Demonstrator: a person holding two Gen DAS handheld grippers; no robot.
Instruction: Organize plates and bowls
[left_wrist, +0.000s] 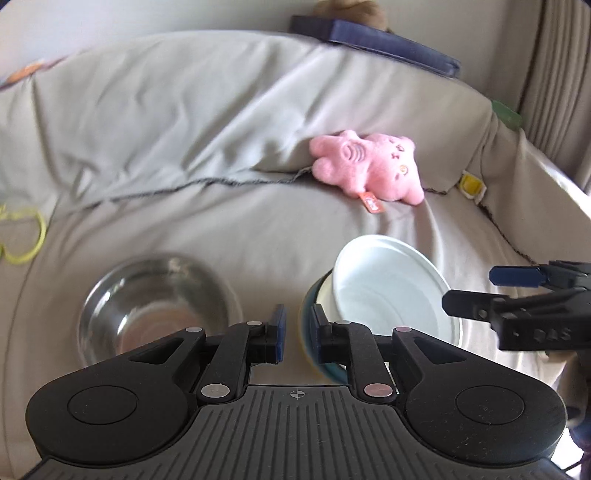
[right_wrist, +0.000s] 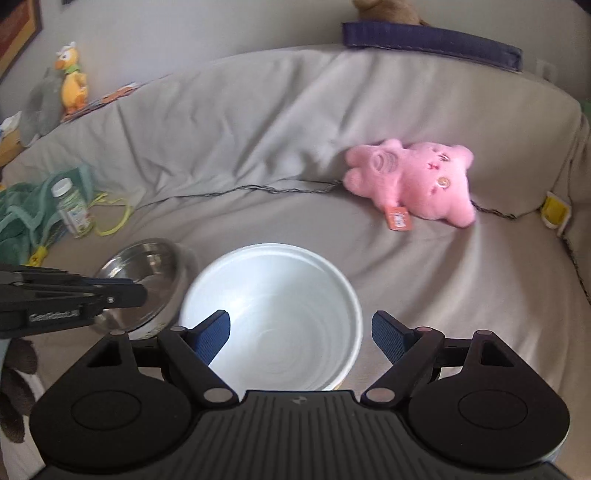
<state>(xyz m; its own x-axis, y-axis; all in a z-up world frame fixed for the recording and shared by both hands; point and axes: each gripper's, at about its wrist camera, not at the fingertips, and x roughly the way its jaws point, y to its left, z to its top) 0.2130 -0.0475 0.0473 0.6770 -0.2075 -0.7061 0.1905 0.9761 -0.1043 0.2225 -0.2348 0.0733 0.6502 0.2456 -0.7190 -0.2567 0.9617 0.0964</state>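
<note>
The left gripper (left_wrist: 295, 326) is seen with its blue-padded fingers (left_wrist: 277, 325) drawn close on the rim of a teal-and-cream ceramic bowl (left_wrist: 309, 325); the rim appears pinched between the pads, though blur leaves the contact somewhat uncertain. A white ribbed paper bowl (left_wrist: 388, 284) is nested in that ceramic bowl and is tilted toward the camera. At ten o'clock from the left gripper, just beside it, a shiny round stainless-steel bowl (left_wrist: 155, 306) is set on the grey cloth-covered sofa (left_wrist: 184, 147).

The right gripper (right_wrist: 301, 334) is held wide open, its fingers (right_wrist: 212, 338) spread to either side of the near rim of the white paper bowl (right_wrist: 273, 314), and nothing is gripped. The steel bowl (right_wrist: 147, 273) lies at ten o'clock from it, touching the white bowl's left side, partly hidden by the left gripper (right_wrist: 122, 295).

Farther out, at one o'clock, a pink plush bear (right_wrist: 413, 181) is lying on the sofa seat against the backrest. At nine o'clock, a clear plastic bottle (right_wrist: 72, 206) is standing by a green cloth (right_wrist: 22, 214).
</note>
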